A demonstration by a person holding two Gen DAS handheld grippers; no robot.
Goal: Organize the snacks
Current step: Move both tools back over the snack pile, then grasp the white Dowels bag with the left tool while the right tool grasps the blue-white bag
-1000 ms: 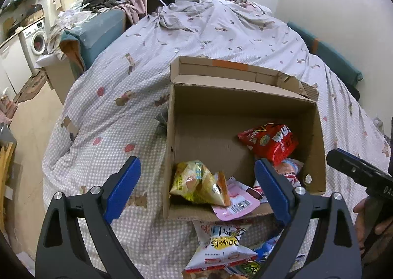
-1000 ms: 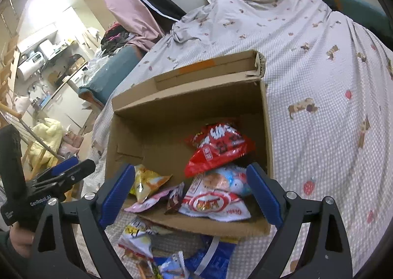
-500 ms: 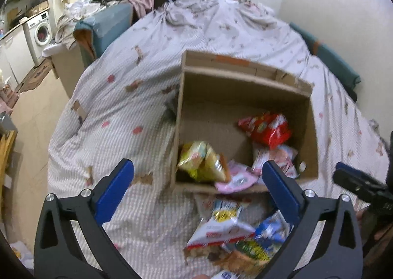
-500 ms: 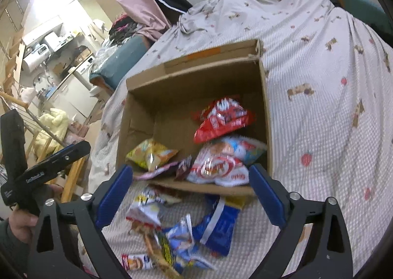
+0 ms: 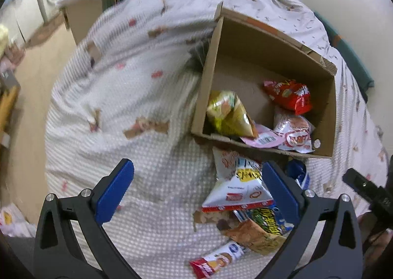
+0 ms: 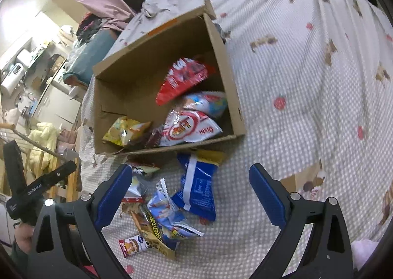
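An open cardboard box (image 5: 208, 77) (image 6: 231, 87) stands on the bed and holds a red bag (image 5: 289, 93) (image 6: 183, 79), a yellow-green bag (image 5: 227, 113) (image 6: 125, 129), a white and red bag (image 6: 189, 129) and a pink packet (image 5: 262, 139). In front of it lies a pile of loose snacks: a white bag (image 5: 235, 185), a blue packet (image 6: 196, 185), a small biscuit pack (image 5: 217, 260) (image 6: 133, 244). My left gripper (image 5: 196, 188) hangs open above the bedspread left of the pile. My right gripper (image 6: 189, 193) hangs open over the pile, empty.
The bed is covered with a white patterned bedspread (image 5: 122, 107) (image 6: 307, 82). Floor (image 5: 32, 77) and a washing machine (image 5: 50, 1) lie to the left. A cluttered kitchen area (image 6: 29, 63) shows beyond the box. A person's hand (image 6: 23, 233) holds the left gripper's handle.
Both grippers have drawn back from the box and dipped down, so the pile of loose snacks in front of it has come into view. Both views have rolled. The left jaws widened slightly.
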